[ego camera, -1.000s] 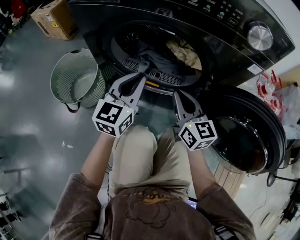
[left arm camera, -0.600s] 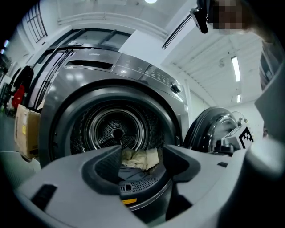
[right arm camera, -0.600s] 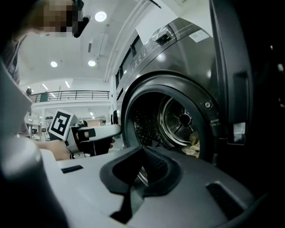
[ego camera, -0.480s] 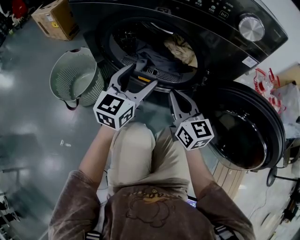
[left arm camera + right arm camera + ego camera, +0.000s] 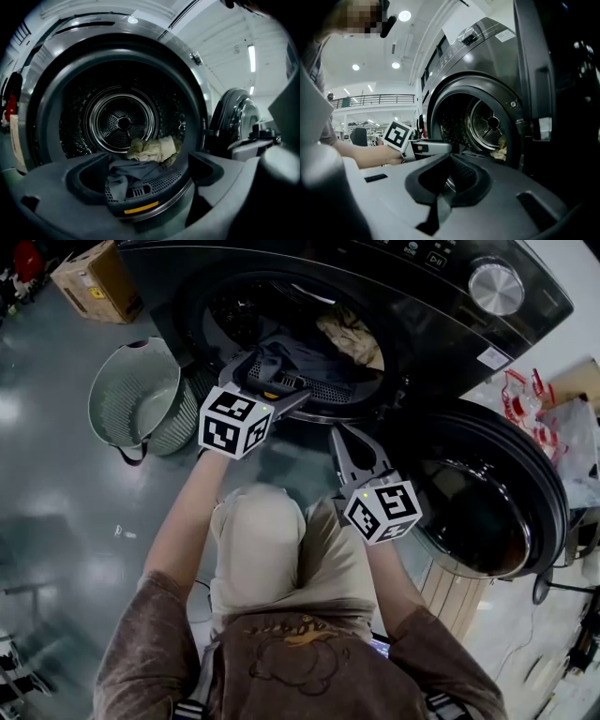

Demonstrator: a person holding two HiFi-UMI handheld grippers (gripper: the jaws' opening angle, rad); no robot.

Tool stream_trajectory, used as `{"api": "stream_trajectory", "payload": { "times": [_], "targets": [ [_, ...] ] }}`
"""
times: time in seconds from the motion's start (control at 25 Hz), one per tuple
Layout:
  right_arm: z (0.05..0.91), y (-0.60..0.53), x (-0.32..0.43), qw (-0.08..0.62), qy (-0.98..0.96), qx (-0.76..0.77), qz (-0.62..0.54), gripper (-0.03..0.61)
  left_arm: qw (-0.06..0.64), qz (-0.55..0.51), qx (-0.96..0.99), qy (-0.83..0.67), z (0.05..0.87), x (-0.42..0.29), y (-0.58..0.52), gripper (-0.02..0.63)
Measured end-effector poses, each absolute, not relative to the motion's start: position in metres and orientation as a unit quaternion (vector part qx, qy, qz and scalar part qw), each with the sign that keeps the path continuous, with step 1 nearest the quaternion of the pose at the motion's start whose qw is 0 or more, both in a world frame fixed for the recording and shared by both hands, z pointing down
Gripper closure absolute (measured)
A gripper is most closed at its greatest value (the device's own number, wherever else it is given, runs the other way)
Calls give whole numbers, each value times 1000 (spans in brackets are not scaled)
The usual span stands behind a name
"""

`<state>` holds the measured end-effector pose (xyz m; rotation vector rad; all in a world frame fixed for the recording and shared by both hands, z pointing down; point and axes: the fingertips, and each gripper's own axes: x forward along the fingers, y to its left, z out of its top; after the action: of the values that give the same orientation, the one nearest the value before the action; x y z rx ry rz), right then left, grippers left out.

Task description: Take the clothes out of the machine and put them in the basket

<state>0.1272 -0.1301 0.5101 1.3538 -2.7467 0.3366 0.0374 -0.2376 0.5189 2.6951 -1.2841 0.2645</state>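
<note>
The dark washing machine [image 5: 450,315] stands with its round mouth open. Inside lie a dark grey garment [image 5: 281,357] [image 5: 126,171] at the front lip and a beige garment [image 5: 352,334] [image 5: 152,149] behind it. My left gripper [image 5: 270,379] [image 5: 150,185] is at the drum's mouth. Its jaws have just been opening and stand wide apart, with the grey garment just ahead of them, not gripped. My right gripper [image 5: 345,439] [image 5: 451,161] hangs below the mouth, shut on nothing. The pale green basket [image 5: 131,399] stands on the floor, left of the machine.
The machine's round door [image 5: 487,512] hangs open at the right. A cardboard box [image 5: 89,277] sits on the floor beyond the basket. Red and white packets [image 5: 525,399] lie right of the machine. The person's knees [image 5: 272,540] are under both grippers.
The left gripper has moved forward to the drum's mouth and its jaws have gone from shut to wide open. The right gripper has kept its place.
</note>
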Motion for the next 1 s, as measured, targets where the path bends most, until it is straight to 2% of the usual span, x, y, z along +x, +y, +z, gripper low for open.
{"api": "stream_trajectory", "payload": {
  "times": [0.36, 1.0],
  "targets": [
    [524, -136, 134, 36, -881, 454, 125, 581, 55, 195, 898, -391, 568, 59, -320, 57],
    [554, -149, 134, 62, -868, 468, 153, 581, 32, 399, 878, -262, 638, 82, -396, 40]
  ]
}}
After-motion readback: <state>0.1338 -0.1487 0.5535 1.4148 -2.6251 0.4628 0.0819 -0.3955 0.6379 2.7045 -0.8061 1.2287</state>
